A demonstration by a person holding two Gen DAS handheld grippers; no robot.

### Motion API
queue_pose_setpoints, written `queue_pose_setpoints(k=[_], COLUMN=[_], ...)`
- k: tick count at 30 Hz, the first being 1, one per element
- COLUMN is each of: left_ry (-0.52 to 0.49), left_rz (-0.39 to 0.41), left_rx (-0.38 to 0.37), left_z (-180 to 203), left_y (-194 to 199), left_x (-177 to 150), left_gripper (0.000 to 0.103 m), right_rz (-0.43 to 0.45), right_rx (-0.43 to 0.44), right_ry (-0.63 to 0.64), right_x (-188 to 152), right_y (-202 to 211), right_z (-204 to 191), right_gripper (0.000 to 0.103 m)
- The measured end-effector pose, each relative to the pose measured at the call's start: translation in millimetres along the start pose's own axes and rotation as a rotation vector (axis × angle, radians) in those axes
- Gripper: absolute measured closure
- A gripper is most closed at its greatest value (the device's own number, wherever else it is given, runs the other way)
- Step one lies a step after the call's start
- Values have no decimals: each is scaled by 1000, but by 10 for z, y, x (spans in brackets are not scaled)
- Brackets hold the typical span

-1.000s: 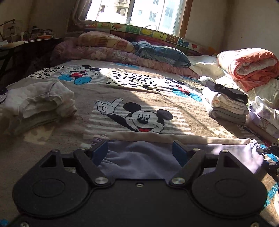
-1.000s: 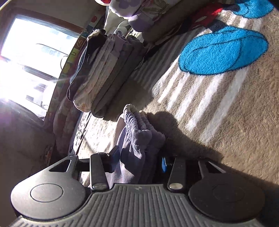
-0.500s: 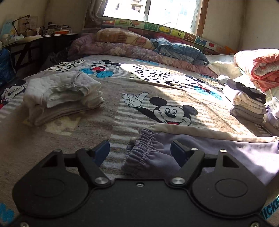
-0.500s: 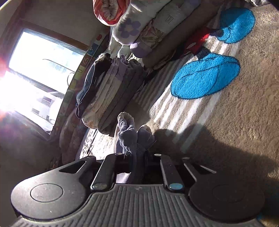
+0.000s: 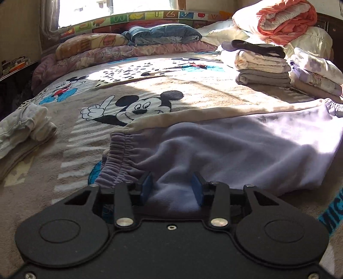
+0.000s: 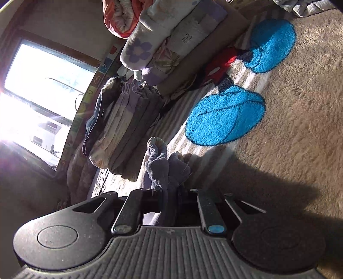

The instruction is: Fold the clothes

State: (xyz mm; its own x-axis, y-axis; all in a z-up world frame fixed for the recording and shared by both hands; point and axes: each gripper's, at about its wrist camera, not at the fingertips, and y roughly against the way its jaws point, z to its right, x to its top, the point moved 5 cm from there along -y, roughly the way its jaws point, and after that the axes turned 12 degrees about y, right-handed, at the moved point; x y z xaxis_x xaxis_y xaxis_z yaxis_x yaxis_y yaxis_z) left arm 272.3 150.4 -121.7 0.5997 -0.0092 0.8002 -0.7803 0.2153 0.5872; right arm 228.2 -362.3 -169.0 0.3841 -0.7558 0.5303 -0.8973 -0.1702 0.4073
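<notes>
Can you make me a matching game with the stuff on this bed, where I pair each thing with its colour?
Things:
1. trousers lying in front of the left tool
2. rolled quilt at the far right
3. garment on top of the folded stack
4. small folded pile at the left

Colours:
A. black
B. orange
C. white
D. lilac

Pairs: 1-D, 2-B, 3-A, 4-C

Right gripper (image 6: 169, 193) clamped on bunched lilac trousers (image 6: 163, 165) over blanket (image 6: 289, 120)
</notes>
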Motion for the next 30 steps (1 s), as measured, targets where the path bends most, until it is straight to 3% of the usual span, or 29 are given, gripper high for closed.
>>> queue_pose_setpoints(k=[3,14,19,30], left_ry=[69,246,285,366], left_rz=[47,141,165,216], left_rx=[-22,-52,-48,-59], left_z=[-97,-347,-470,-756], left_y=[62,392,543,829], left_x=[70,302,348,417], left_gripper=[53,46,45,44], right_rz=[5,69,43,-66], right_rx=[17,86,139,248], right_ry=[25,404,557,712], right_x=[41,175,5,-706], right_y=[45,267,212,-231], right_z=[-86,-1292,-1951,-2987], right_gripper=[89,89,89,89])
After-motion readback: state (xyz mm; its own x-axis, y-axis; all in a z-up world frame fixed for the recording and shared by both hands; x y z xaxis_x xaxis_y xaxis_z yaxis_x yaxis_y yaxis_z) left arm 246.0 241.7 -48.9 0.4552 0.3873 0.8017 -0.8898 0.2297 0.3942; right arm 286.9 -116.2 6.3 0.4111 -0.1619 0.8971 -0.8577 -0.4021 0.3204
